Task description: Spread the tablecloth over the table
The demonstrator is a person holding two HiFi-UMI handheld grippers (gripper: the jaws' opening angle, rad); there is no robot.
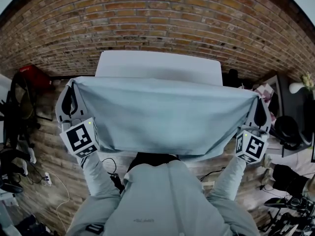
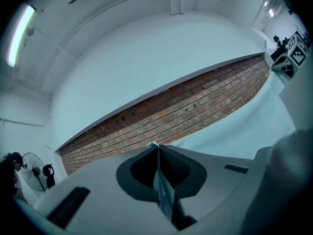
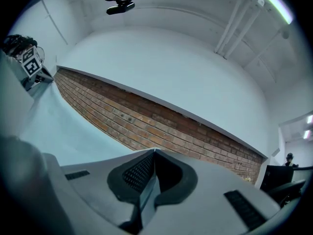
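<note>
Pale blue tablecloth (image 1: 157, 114) stretched in the air at the near side of the worktop (image 1: 157, 63)

Left tool (image 1: 73, 85) and right tool (image 1: 259, 102) each have their jaws clamped tight on a thin fold at an upper corner of the cloth. It hangs taut between them, hiding the near part of the white worktop, which stands against the far brick wall (image 1: 157, 18)

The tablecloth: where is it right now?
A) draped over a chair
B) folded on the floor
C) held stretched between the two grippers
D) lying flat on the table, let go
C: the tablecloth spans from the left gripper to the right gripper, each shut on a corner, the table showing beyond it.
</note>
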